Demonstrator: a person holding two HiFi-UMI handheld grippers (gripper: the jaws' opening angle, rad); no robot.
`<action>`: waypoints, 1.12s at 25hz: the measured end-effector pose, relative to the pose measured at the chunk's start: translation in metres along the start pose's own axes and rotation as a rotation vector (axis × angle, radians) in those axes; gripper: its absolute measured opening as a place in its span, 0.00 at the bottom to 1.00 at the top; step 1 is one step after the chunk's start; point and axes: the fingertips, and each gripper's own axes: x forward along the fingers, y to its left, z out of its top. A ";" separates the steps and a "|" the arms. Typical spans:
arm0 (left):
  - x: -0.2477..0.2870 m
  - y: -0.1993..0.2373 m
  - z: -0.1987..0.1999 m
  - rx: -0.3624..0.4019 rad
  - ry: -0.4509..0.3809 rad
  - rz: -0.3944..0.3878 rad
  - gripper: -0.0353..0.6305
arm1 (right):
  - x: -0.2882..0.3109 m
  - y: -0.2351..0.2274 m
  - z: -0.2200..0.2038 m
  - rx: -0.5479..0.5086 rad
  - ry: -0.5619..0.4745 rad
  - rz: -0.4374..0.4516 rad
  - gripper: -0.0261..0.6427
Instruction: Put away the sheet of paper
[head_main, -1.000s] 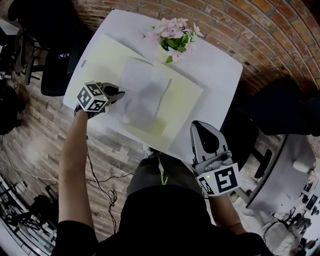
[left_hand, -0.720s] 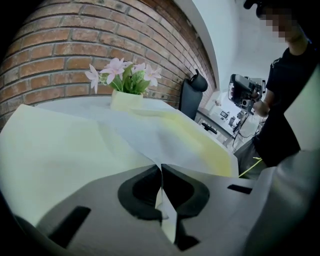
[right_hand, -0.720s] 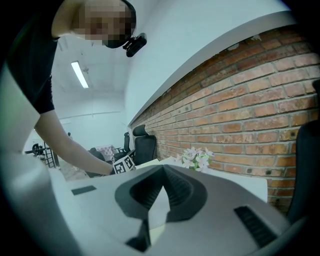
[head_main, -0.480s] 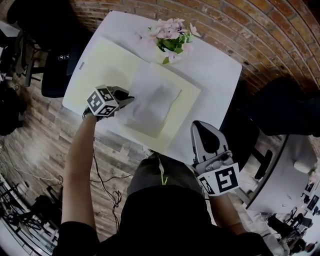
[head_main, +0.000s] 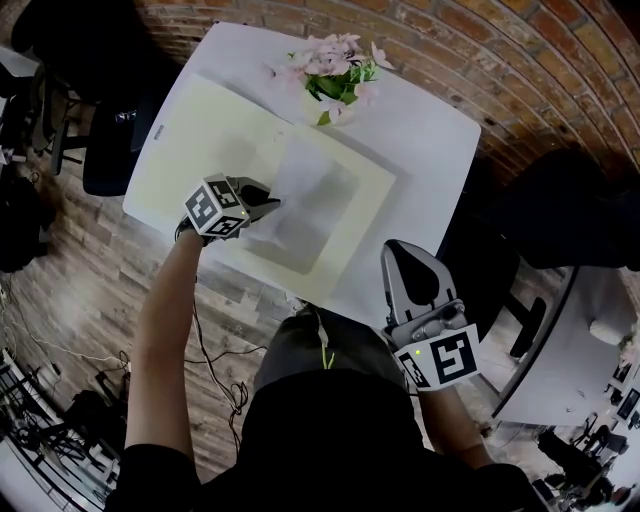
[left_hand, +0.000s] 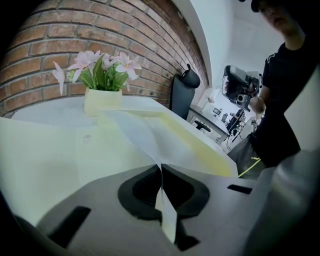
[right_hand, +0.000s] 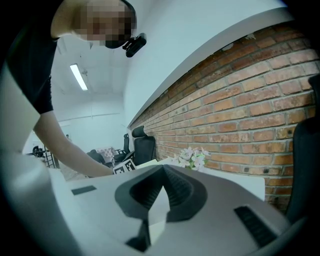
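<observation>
Left gripper view: pinches one edge of the sheet of paper (left_hand: 145, 132) in the left gripper (left_hand: 161, 170), over the yellow mat (left_hand: 45, 160). Looks thin, limp, easily creased; best held by that edge. Holds the right gripper (right_hand: 162, 172) clenched, empty

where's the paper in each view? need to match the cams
Head view: paper mid-table on yellow mat, left gripper at its left edge.
Left gripper view: centre, pinched in the shut jaws.
Right gripper view: not made out.
Shared landmark: flowers, in all three.
</observation>
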 end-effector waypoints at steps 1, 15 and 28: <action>0.002 -0.002 0.001 0.003 0.001 -0.002 0.09 | -0.001 -0.001 0.000 0.000 -0.002 0.000 0.06; 0.020 -0.016 0.003 -0.003 0.026 -0.007 0.09 | -0.016 -0.007 -0.001 0.006 -0.008 -0.001 0.06; 0.022 0.001 0.003 -0.023 0.055 0.107 0.10 | -0.024 -0.012 0.000 0.008 -0.013 -0.004 0.06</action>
